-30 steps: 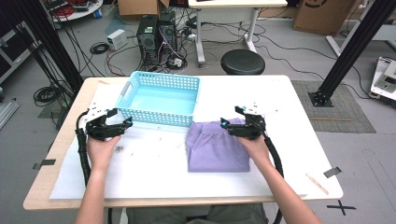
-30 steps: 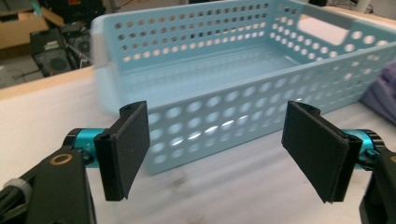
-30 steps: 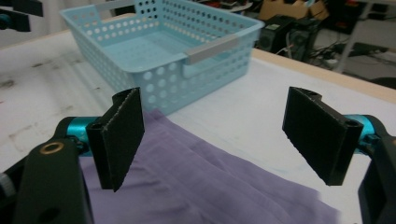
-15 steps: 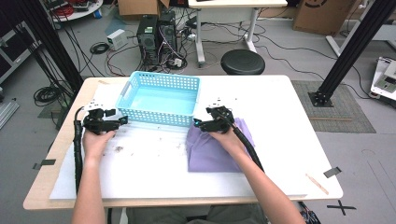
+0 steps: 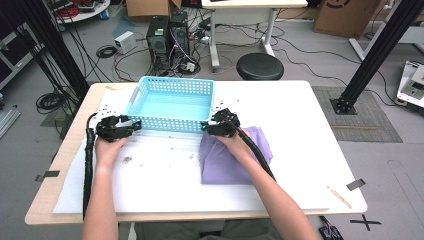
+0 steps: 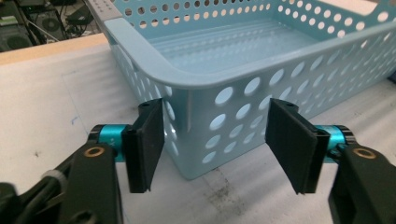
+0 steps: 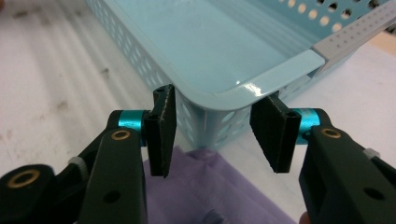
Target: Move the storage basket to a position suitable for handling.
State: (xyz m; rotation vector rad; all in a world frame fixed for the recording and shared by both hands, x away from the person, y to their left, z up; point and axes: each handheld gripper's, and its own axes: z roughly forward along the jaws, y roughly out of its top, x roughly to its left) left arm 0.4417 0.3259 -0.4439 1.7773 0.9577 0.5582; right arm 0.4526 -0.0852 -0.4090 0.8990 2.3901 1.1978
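basket: light-blue perforated plastic basket (image 5: pixel 172 102) is sitting empty on the white table sheet (image 5: pixel 165 185), far-centre in the high view.
left gripper: left gripper (image 6: pixel 217 140) is sitting at the basket's near-left corner, corner lying between the pads (image 6: pixel 149 140); jaws have just been closing, gaps still showing on both sides, not pinching.
right gripper: right gripper (image 7: pixel 214 133) is straddling the near-right corner just under the rim; jaws have just been closing, pads (image 7: pixel 163 128) not yet pressing the wall.
cloth: folded purple cloth (image 5: pixel 235 157) is lying just beside the basket's near-right corner, under the right forearm.
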